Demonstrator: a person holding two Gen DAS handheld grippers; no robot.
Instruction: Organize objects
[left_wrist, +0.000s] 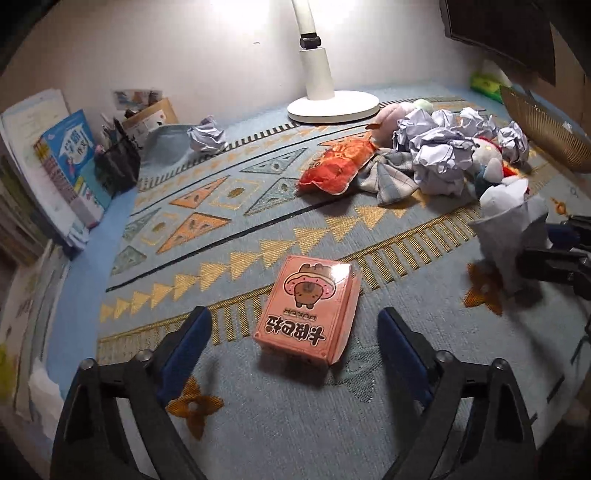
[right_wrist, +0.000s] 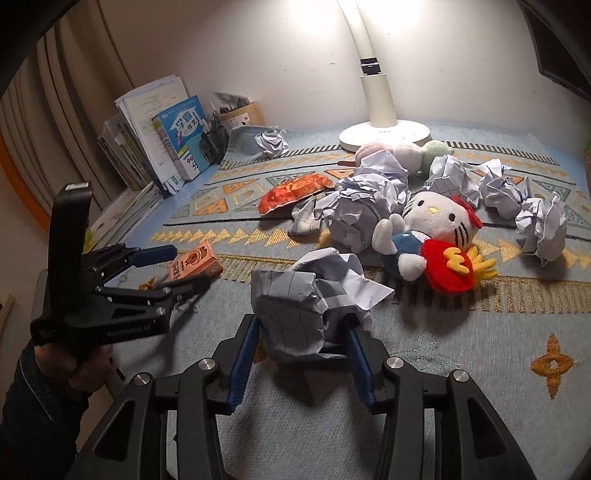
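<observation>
A pink card box (left_wrist: 308, 308) lies flat on the patterned cloth, between the open fingers of my left gripper (left_wrist: 291, 332), which does not touch it. The box (right_wrist: 194, 263) and left gripper (right_wrist: 181, 269) also show in the right wrist view. My right gripper (right_wrist: 301, 338) is shut on a crumpled paper ball (right_wrist: 303, 306), held just above the cloth; the ball also shows at the right of the left wrist view (left_wrist: 511, 236). Several more paper balls (right_wrist: 539, 225) lie around a Hello Kitty plush (right_wrist: 432, 229).
A white lamp base (left_wrist: 332, 105) stands at the back. An orange pouch (left_wrist: 338, 166), checked cloth (left_wrist: 388, 175) and other plush toys (right_wrist: 402, 151) lie mid-table. Books (right_wrist: 177, 140) and a pen holder (left_wrist: 116, 164) stand at the left. A woven basket (left_wrist: 543, 122) is at the far right.
</observation>
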